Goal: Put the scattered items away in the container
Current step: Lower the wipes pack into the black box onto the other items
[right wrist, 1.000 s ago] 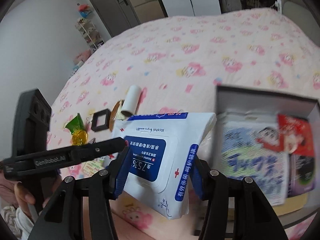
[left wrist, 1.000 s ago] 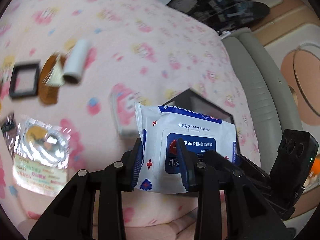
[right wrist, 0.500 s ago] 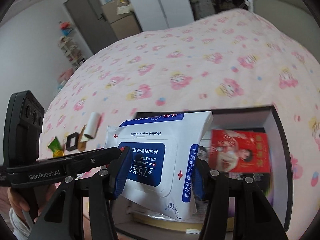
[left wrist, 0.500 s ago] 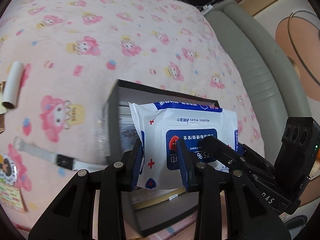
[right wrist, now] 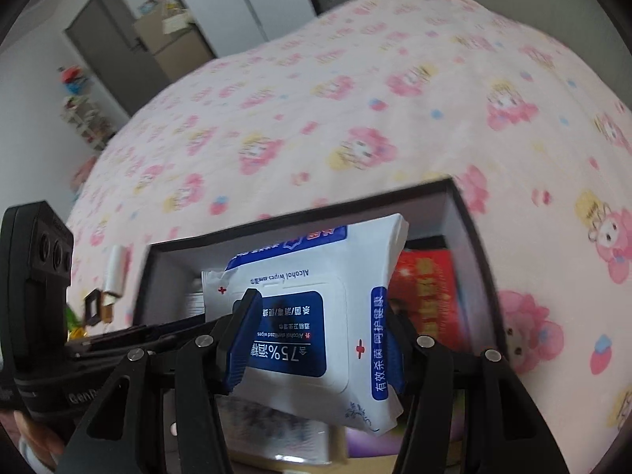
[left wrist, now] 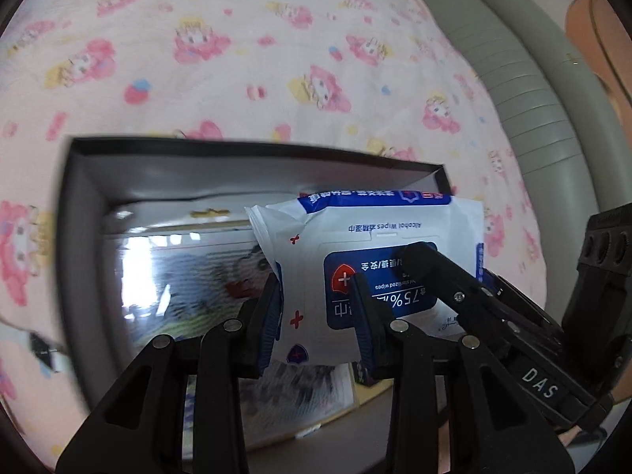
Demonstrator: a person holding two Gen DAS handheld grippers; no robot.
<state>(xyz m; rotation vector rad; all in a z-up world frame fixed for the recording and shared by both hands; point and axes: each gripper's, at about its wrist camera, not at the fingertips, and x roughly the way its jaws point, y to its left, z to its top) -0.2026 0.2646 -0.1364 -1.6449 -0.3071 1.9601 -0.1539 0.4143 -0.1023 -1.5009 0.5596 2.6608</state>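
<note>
A white and blue alcohol wipes pack (left wrist: 379, 245) (right wrist: 316, 260) hangs over the open dark box (left wrist: 252, 146) (right wrist: 300, 213) on the pink bed. My left gripper (left wrist: 318, 328) is shut on the pack's left part. My right gripper (right wrist: 316, 347) spans the pack's width; its jaws are opening, with the pack still between the blue pads and touching them. One right finger (left wrist: 434, 272) lies across the pack's label. Inside the box lie a cartoon-printed packet (left wrist: 189, 276) and a red packet (right wrist: 426, 296).
A white tube (right wrist: 114, 272) and a small black frame (right wrist: 93, 308) lie on the bedspread left of the box. A strap (left wrist: 43, 347) lies by the box's left wall. A grey padded headboard (left wrist: 533, 91) runs along the bed's right side.
Both grippers carried the wipes pack away from the scattered items to a spot over the box and a little lower. The box now fills both views.
</note>
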